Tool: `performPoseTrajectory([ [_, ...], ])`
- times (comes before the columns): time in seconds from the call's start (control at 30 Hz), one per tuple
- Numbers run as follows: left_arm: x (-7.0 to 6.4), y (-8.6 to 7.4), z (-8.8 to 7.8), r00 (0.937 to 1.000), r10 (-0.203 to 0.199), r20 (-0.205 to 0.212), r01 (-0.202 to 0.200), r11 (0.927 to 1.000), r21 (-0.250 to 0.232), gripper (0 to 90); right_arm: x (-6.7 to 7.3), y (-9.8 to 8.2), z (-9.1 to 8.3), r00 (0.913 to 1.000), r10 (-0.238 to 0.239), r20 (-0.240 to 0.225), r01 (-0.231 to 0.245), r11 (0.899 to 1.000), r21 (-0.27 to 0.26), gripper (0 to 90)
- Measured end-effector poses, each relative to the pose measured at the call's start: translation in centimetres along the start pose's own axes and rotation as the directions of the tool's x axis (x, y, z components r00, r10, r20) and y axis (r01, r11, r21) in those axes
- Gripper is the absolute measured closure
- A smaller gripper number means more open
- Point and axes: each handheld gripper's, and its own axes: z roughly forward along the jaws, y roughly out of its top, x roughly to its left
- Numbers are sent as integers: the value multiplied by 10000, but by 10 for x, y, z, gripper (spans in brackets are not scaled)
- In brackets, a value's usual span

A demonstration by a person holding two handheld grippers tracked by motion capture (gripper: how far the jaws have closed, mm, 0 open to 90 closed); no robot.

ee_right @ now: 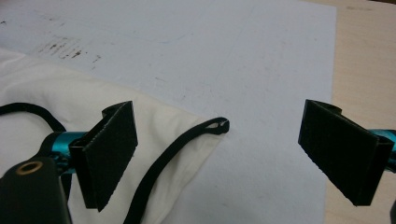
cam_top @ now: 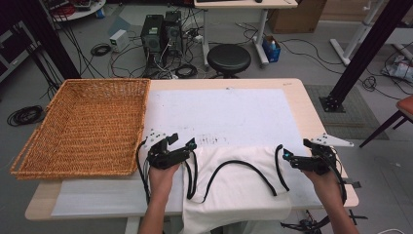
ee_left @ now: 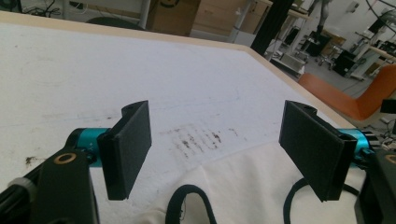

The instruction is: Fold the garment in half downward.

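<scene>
- The left gripper (cam_top: 181,142) has its flat black ridged jaws standing wide apart with nothing between them; the same holds for the right gripper (cam_top: 292,150).
- A white cloth garment with black ribbon-like trim (cam_top: 234,187) lies flat on the bench, spread between the two pairs of jaws and hanging over the near edge.
- In the left gripper view the cloth (ee_left: 243,186) sits just below and ahead of the jaws, with two black trim loops beneath them.
- The right gripper view shows a cloth corner (ee_right: 205,135) lying between its jaws, low down, where a black strap ends in a small loop.
- Beyond the jaws lies a smudged white paper sheet (cam_top: 219,112) over the pale wooden bench (cam_top: 297,97).
- Left of the left jaws sits a large shallow woven wicker basket (cam_top: 83,124).
- Farther off: a black round stool (cam_top: 229,58), computer towers and floor cables.
</scene>
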Motion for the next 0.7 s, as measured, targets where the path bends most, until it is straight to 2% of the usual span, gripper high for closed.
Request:
performPoseTrajectory([
  [0.07, 1, 0, 4, 9999, 87, 69, -88, 9999, 130, 253, 1, 4, 3, 10000, -42, -59, 43, 10000, 13, 113],
  [0.2, 4, -3, 16, 9999, 127, -12, -125, 9971, 755, 253, 5, 13, 14, 9996, -151, -233, 154, 9998, 153, 113],
  [0.27, 5, -5, 23, 9997, 206, -153, -187, 9929, 1175, 253, 9, 18, 25, 9989, -198, -413, 212, 9992, 336, 119],
  [0.33, 6, -8, 29, 9992, 326, -231, -285, 9868, 1593, 253, 14, 20, 39, 9973, -274, -675, 315, 9977, 602, 194],
  [0.37, 7, -9, 31, 9992, 339, -198, -300, 9849, 1706, 253, 18, 20, 47, 9965, -413, -728, 477, 9950, 874, 203],
  [0.4, 8, -11, 35, 9994, 299, -192, -258, 9821, 1864, 253, 21, 20, 53, 9960, -443, -771, 524, 9930, 1057, 247],
  [0.43, 9, -12, 37, 9991, 326, -289, -261, 9794, 2003, 253, 24, 20, 61, 9934, -525, -1021, 659, 9890, 1326, 306],
  [0.53, 17, -16, 45, 9967, 250, -766, -48, 9675, 2527, 253, 26, 19, 77, 9940, -834, -708, 949, 9793, 1789, 323],
  [0.57, 17, -16, 45, 9967, 250, -766, -48, 9675, 2527, 254, 25, 18, 80, 9948, -827, -591, 925, 9777, 1885, 338],
  [0.6, 21, -19, 49, 9949, 261, -979, 36, 9565, 2918, 268, 22, 17, 83, 9967, -651, -490, 738, 9758, 2060, 345],
  [0.67, 22, -21, 49, 9938, 459, -1015, -100, 9442, 3291, 307, 16, 14, 85, 9985, -394, -392, 473, 9726, 2276, 375],
  [0.7, 21, -22, 49, 9925, 568, -1078, -180, 9434, 3313, 366, 13, 12, 86, 9982, -437, -399, 522, 9681, 2452, 398],
])
